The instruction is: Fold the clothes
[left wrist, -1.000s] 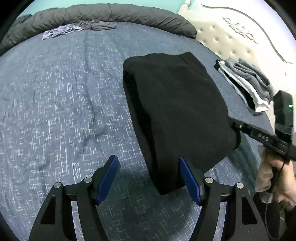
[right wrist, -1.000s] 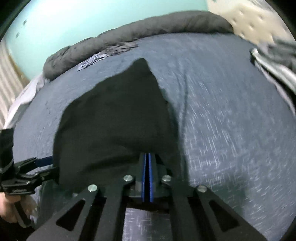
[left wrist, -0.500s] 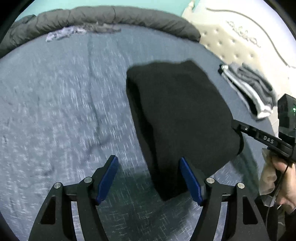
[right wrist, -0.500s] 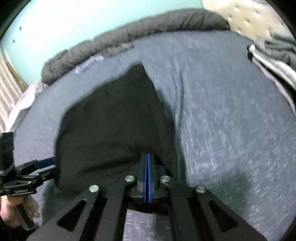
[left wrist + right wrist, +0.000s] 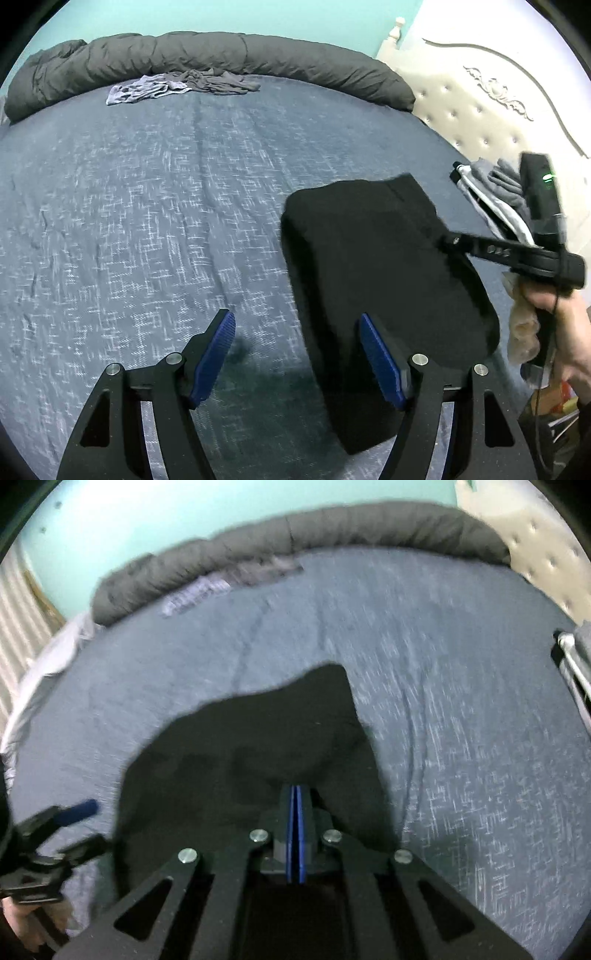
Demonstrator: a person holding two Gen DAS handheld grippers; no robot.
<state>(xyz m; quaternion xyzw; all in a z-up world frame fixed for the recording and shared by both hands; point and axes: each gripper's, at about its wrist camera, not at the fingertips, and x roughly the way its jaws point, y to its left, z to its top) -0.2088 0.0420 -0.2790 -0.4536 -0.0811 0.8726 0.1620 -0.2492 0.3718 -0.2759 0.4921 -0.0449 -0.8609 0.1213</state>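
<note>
Black garment (image 5: 384, 280), folded thick and likely soft and floppy, hangs over the bed (image 5: 147, 221), edge pinched w/ right gripper (image 5: 294, 805) jaws clamped; left gripper (image 5: 295, 354) jaws agape, garment just beyond its right jaw.

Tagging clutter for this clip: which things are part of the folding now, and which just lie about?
In use:
black garment, held by right gripper
left gripper, jaws apart
bed

Lying about:
folded grey clothes
crumpled grey clothes
duvet
headboard
</note>
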